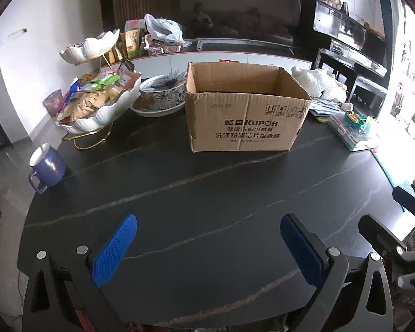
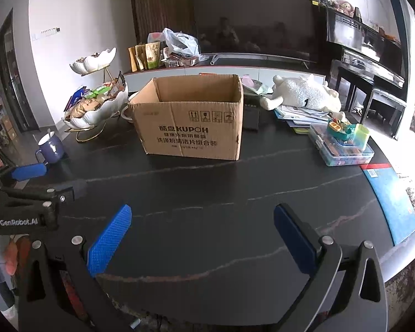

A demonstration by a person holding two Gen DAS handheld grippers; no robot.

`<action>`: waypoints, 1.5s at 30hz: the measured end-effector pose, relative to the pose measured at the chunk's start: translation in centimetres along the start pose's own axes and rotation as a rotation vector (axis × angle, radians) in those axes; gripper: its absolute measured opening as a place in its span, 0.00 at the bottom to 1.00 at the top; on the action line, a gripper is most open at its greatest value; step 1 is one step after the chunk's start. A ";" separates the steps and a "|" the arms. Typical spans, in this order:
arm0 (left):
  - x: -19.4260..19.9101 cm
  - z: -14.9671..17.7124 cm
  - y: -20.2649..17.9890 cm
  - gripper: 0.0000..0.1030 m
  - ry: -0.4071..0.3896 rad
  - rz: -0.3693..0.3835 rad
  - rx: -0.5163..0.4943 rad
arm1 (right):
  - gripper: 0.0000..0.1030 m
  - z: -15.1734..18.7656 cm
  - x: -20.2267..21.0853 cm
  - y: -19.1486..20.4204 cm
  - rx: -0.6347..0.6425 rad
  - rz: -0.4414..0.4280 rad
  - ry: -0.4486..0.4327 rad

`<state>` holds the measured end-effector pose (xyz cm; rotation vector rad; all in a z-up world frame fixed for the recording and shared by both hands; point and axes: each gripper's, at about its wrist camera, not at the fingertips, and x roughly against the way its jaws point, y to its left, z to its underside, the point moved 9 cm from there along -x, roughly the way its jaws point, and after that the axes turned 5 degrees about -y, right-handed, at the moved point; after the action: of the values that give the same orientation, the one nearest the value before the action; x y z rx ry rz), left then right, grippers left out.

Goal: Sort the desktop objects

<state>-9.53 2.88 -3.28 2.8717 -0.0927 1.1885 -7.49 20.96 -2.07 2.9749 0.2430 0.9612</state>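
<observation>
Dark marbled tabletop [image 1: 207,193], open brown cardboard box [image 1: 246,110] mid-frame; my left gripper [image 1: 207,249] and right gripper [image 2: 202,240] spread, empty. Risk: clipping the blue ceramic mug [image 1: 47,168] at left.

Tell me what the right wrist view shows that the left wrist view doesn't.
Only the right wrist view shows the dark flat object behind the cardboard box, on its right, and the blue mat in full at the table's right edge. Only the left wrist view shows the blue-patterned bowl clearly; in the right view the box mostly hides it. Both show the box, blue mug, snack-filled tiered dish, white plush toy, clear plastic case, and open, empty tongs on each side: left, right.
</observation>
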 end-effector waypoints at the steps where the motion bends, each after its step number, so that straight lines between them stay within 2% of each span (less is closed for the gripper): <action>1: 0.0 0.1 0.0 1.00 0.001 -0.003 -0.002 | 0.99 0.1 0.1 0.1 0.000 -0.003 0.000; 23: -0.6 0.7 -0.7 1.00 0.026 0.011 -0.013 | 0.99 0.4 0.2 0.7 -0.001 -0.015 0.010; 39: -0.4 0.7 -0.8 1.00 0.023 -0.017 -0.033 | 0.99 0.2 0.2 0.7 0.004 -0.008 0.008; 45: -0.4 0.7 -0.5 1.00 0.024 -0.014 -0.008 | 0.99 0.3 0.2 0.8 0.007 -0.009 0.010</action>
<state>-9.25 3.33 -4.06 2.8459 -0.0766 1.2175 -7.02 20.18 -2.11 2.9732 0.2599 0.9760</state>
